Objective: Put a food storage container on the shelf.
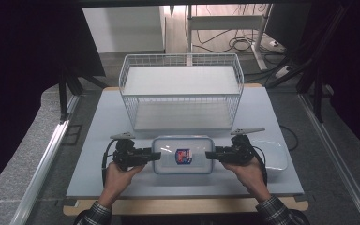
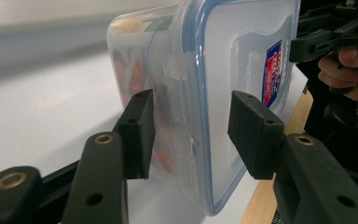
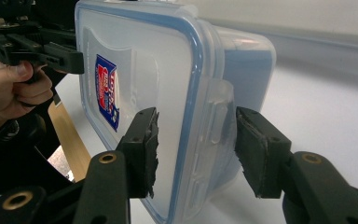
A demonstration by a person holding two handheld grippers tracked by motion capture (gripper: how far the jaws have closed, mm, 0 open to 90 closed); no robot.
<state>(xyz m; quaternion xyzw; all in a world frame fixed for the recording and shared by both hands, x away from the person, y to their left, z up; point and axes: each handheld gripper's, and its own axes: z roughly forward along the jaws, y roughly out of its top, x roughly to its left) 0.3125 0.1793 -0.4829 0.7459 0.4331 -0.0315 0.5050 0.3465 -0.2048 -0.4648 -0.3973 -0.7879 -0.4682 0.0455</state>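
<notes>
Where frosted walls blur its contents: lidded container (image 1: 183,155) | left gripper (image 1: 156,154), right gripper (image 1: 209,154) spread astride latches.

Pale grey table (image 1: 98,140) with a wooden front edge. On it: white wire basket (image 1: 182,91) at the back, lidded box (image 1: 182,155) in front of it, white tray (image 1: 274,157) just right of the box.

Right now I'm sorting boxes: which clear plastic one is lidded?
The food container between both grippers, blue-sealed lid with a sticker; the tub at right sits open.
</notes>
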